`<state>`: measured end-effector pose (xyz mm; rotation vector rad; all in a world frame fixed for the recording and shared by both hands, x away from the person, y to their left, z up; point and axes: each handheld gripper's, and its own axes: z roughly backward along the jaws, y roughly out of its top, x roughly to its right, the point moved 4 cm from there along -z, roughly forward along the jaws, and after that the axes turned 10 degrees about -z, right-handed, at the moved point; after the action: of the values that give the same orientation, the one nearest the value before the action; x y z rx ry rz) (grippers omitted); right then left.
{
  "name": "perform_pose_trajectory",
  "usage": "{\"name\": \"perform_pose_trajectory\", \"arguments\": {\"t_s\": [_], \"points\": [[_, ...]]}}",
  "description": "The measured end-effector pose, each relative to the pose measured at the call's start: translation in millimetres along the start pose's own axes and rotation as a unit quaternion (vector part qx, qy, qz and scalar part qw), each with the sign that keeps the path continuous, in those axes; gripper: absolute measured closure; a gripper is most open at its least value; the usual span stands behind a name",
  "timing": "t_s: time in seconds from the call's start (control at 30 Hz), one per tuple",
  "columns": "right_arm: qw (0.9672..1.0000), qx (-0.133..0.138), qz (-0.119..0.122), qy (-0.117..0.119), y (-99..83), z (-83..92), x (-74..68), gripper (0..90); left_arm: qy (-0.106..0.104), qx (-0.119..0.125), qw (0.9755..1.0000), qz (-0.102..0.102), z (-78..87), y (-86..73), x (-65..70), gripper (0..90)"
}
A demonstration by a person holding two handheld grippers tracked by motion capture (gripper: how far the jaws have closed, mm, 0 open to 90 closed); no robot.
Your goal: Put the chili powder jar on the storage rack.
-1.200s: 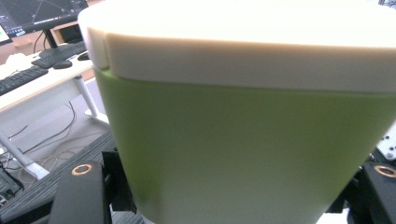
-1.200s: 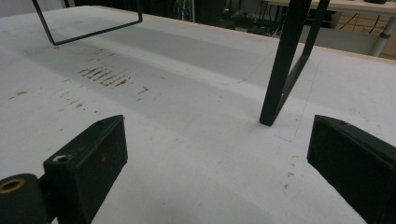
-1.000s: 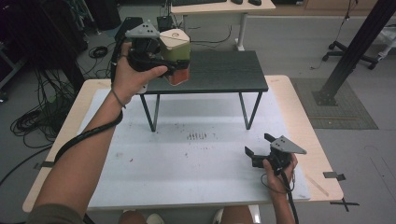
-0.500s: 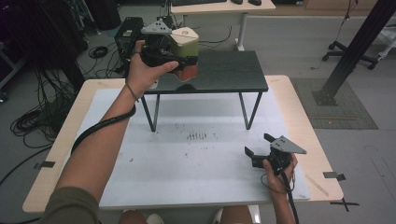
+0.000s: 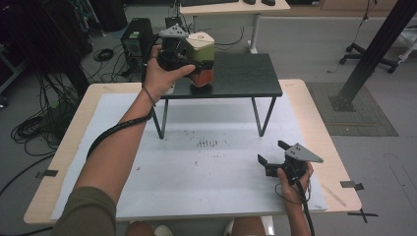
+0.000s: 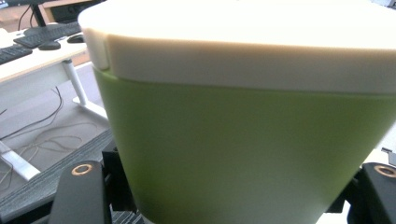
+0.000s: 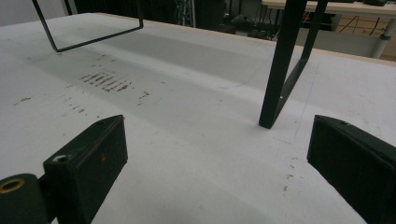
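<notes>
Nearest the person, the right gripper (image 5: 273, 155) rests low over the white table (image 5: 221, 191), its jaws spread wide with nothing between them. Farther off, the left gripper (image 5: 189, 61) clamps the container (image 5: 200, 56) around its body, at the near left corner of the small black stand (image 5: 246, 73). Judging by this, the placing step is in hand; next the base must settle flat before the jaws let go. It has a green upper body, cream lid (image 6: 243, 42) and orange-red lower section.
</notes>
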<state>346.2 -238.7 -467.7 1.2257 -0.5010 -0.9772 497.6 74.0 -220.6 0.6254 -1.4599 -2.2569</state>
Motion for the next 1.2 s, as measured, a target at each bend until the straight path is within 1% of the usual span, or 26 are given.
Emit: {"name": "perform_pose_trajectory", "arguments": {"t_s": [0.2, 0.33, 0.57, 0.67, 0.93, 1.2], "points": [[1.0, -0.001, 0.002, 0.001, 0.1, -0.1, -0.3, 4.9, 0.0, -0.001, 1.0, 0.004, -3.7, -1.8, 0.2, 28.8], [1.0, 0.0, 0.002, 0.001, 0.1, 0.1, -0.4, 4.9, -0.001, -0.005, 1.0, 0.0, -5.9, -2.9, 1.5, 28.8], [1.0, -0.001, 0.003, 0.001, 0.1, 0.0, -0.6, 4.9, 0.001, -0.009, 1.0, 0.003, -7.7, -7.5, 1.2, 28.7], [1.0, -0.001, 0.004, 0.001, 0.1, -0.1, -0.7, 4.9, -0.002, -0.006, 1.0, 0.007, -8.5, -9.1, 1.6, 28.8], [1.0, -0.002, 0.004, 0.001, 0.0, -0.2, -0.8, 4.9, -0.005, -0.003, 0.9999, 0.009, -10.4, -9.6, 2.4, 28.8], [1.0, -0.002, 0.005, 0.001, -0.1, -0.4, -1.0, 4.9, -0.003, -0.001, 0.9999, 0.011, -10.3, -10.4, 2.9, 28.7]]}}
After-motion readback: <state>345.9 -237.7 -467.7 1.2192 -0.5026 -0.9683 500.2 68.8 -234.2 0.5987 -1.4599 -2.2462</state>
